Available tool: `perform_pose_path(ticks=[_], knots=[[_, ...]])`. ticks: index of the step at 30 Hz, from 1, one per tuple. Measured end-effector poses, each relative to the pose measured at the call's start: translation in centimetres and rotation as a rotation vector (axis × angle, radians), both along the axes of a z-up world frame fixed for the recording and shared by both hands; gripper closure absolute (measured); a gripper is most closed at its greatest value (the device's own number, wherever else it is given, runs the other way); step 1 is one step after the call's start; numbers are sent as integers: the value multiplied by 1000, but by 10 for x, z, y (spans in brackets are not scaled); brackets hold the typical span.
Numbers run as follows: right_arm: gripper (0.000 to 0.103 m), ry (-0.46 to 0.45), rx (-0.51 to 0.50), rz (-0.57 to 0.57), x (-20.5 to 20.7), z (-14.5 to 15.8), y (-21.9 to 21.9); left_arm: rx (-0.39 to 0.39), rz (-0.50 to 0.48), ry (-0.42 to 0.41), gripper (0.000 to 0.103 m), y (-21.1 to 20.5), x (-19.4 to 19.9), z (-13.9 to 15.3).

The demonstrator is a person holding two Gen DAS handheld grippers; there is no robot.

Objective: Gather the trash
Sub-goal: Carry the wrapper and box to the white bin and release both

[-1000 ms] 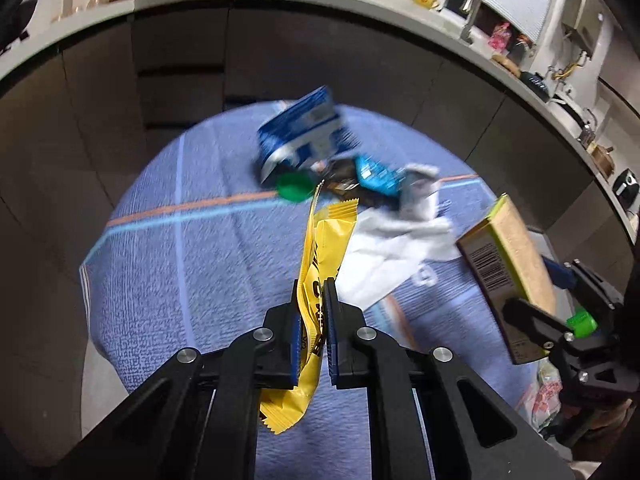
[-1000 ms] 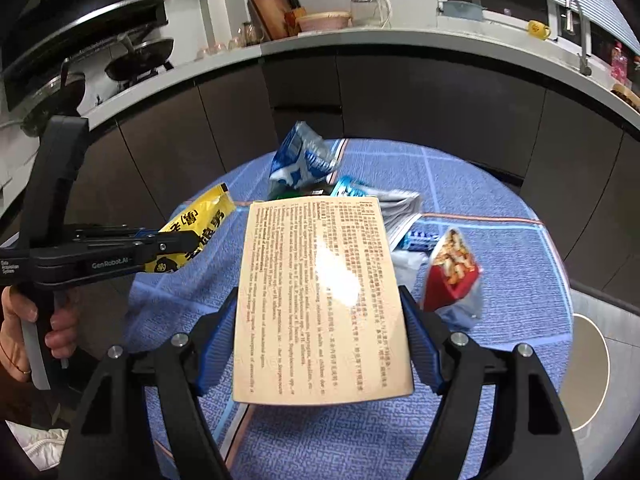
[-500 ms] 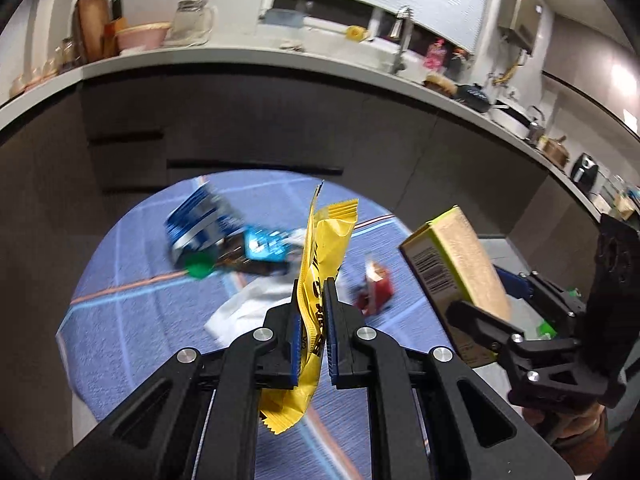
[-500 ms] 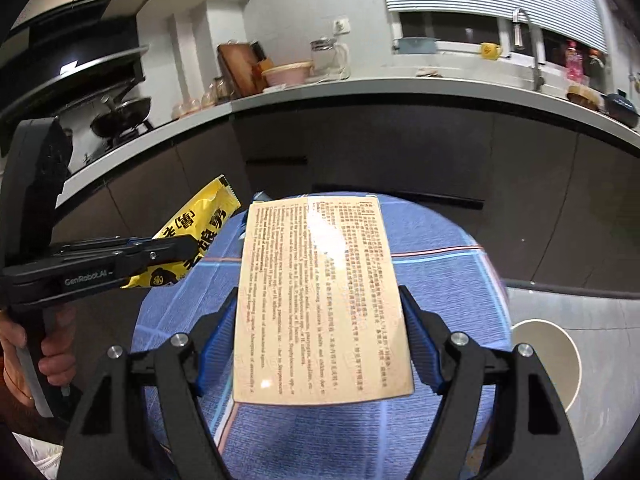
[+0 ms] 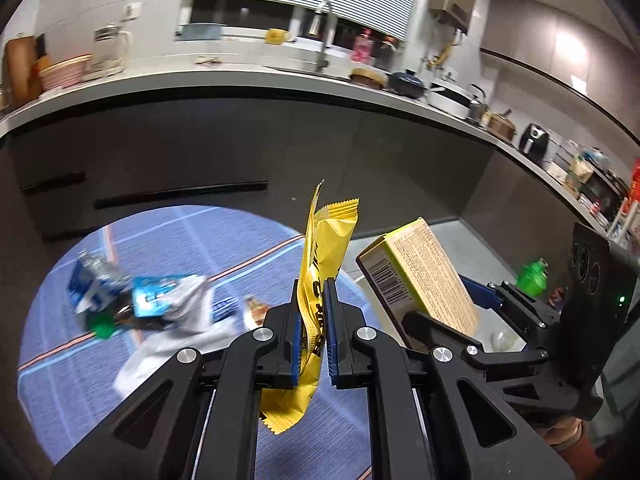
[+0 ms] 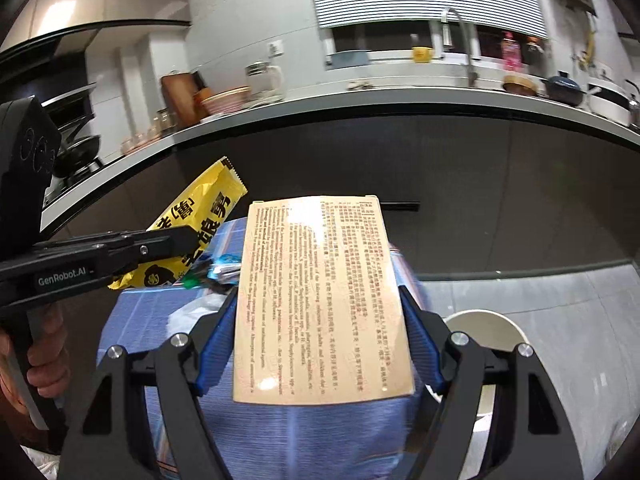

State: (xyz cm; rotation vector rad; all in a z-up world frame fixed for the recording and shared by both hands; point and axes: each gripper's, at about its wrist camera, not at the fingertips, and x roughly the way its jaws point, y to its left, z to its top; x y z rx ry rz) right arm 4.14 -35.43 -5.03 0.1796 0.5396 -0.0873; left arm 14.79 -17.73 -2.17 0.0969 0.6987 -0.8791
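Left gripper (image 5: 312,320) clamped on the crinkled yellow foil wrapper (image 5: 324,256), right gripper (image 6: 320,344) clamped on the flat printed cardboard box (image 6: 320,300) (both lifted clear of the blue round tabletop (image 5: 200,240)); hold both grips firm until over the white round bin (image 6: 486,320).

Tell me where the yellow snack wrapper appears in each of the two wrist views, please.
Left wrist view: the yellow snack wrapper stands at centre, clamped in the left gripper.
Right wrist view: it is at left of centre, beside the cardboard box held in the right gripper.
Shared landmark: the sink faucet on the counter.
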Motion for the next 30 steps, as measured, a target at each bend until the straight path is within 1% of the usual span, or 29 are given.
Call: perform_pose_path(ticks=[7,12,16,20,23,28,30], knots=[[28,21,14,-118,-18,-16,-51,23,-111,12,94,-64,-4,-6],[28,47,36,-203,-33,-40,-86,63,-175,50,94,-107,-3,-24],[28,78,57,-250,-35,-63,-108,83,-229,110,94,-145,0,-45],[28,122,59,-293,-33,-91,-133,104,-272,134,94,-176,-1,-66],[28,167,84,-316,-29,-119,-150,131,-299,150,94,-200,2,-84],[28,239,107,-319,-17,-156,-169,196,-303,198,94,-232,15,-120],[28,264,115,-316,-11,-168,-174,215,-293,209,94,-245,17,-129]])
